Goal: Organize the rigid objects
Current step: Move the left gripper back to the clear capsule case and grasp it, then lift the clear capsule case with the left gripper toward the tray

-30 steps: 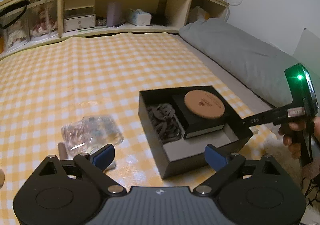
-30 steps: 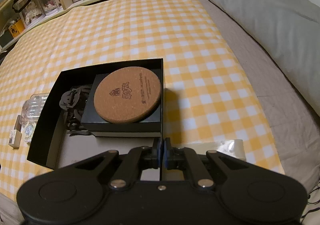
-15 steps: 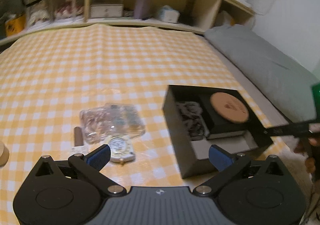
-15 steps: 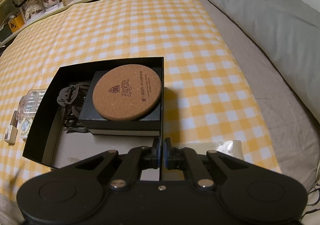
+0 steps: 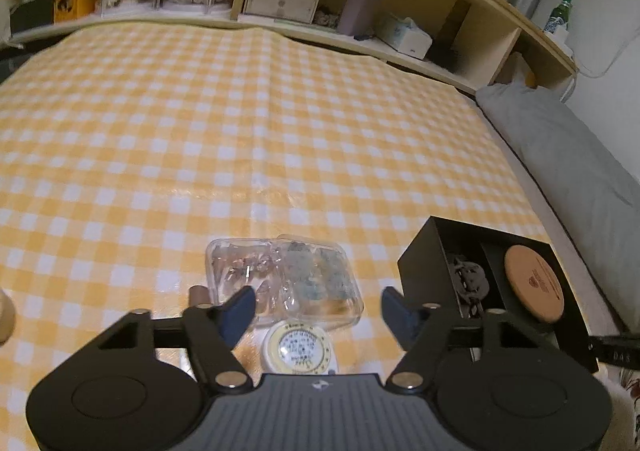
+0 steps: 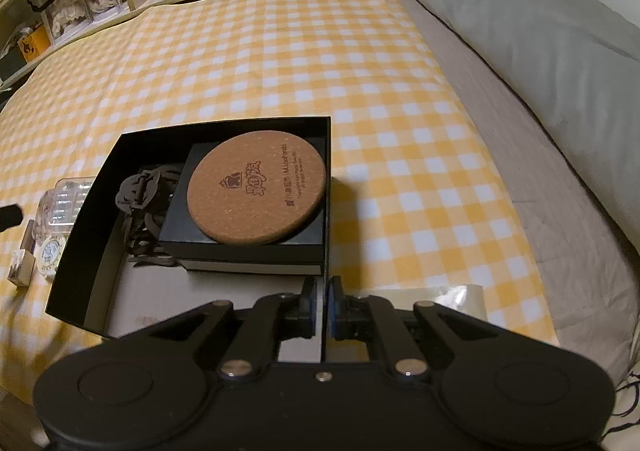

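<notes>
round cork coaster, matte black box

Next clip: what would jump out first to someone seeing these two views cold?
Probably the round cork coaster, lying on a smaller black case inside the open black box, whose near wall the right gripper pinches. Next, the yellow checked cloth covering the bed. On it, left of the box, the open left gripper hovers over a clear plastic case and a small round tin.
</notes>
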Demonstrator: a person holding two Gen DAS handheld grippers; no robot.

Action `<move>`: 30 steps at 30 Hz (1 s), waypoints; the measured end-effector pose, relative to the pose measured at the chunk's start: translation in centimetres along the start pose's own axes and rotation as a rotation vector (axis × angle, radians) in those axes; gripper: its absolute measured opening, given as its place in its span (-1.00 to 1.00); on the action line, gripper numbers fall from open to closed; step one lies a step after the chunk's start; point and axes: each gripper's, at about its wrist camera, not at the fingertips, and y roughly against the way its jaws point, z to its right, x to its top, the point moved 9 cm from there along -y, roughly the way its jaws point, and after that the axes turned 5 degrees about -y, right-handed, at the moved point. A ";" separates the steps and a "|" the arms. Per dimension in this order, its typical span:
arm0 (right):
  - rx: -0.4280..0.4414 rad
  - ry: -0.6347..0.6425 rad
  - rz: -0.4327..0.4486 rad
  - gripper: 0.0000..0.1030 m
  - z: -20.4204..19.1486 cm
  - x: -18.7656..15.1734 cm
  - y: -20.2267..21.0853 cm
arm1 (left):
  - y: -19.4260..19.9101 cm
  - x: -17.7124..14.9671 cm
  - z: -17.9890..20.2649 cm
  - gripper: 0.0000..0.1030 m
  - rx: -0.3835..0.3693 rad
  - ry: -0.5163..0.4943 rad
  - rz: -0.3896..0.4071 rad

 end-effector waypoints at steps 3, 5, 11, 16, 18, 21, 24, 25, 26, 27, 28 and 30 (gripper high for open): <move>0.000 0.005 -0.003 -0.87 0.0 0.0 0.0 | -1.3 -0.1 -0.2 0.11 -0.008 0.027 -0.013; -0.001 0.009 -0.004 -0.86 -0.1 0.1 0.0 | -2.2 -0.2 -0.3 0.08 -0.001 0.031 -0.017; 0.000 0.017 -0.005 -0.82 -0.2 0.0 0.0 | -3.7 -0.2 -0.1 -0.05 0.038 -0.047 0.001; 0.001 0.029 -0.008 -0.76 -0.3 0.0 -0.1 | -3.6 0.9 1.4 0.00 0.056 -0.229 0.087; 0.001 0.034 -0.012 -0.75 -0.3 0.0 -0.1 | -3.7 1.0 2.1 0.10 0.043 -0.299 0.101; -0.002 0.038 -0.016 -0.75 -0.3 -0.1 -0.2 | -4.1 0.9 2.8 0.40 0.003 -0.348 0.089; -0.003 0.037 -0.016 -0.75 -0.2 -0.1 -0.2 | -4.7 0.7 3.3 0.62 -0.045 -0.433 0.057; -0.002 0.038 -0.016 -0.75 -0.2 -0.1 -0.2 | -4.9 0.7 3.3 0.70 -0.049 -0.472 0.056; -0.002 0.039 -0.016 -0.75 -0.2 -0.1 -0.2 | -5.2 0.7 3.2 0.73 -0.051 -0.509 0.053; -0.001 0.040 -0.016 -0.75 -0.2 -0.1 -0.2 | -5.5 0.7 3.0 0.79 -0.056 -0.530 0.050; -0.002 0.041 -0.016 -0.75 -0.2 -0.1 -0.2 | -5.8 0.8 2.7 0.80 -0.063 -0.537 0.046; 0.000 0.044 -0.016 -0.74 -0.2 0.0 -0.2 | -6.5 0.9 1.9 0.81 -0.079 -0.523 0.031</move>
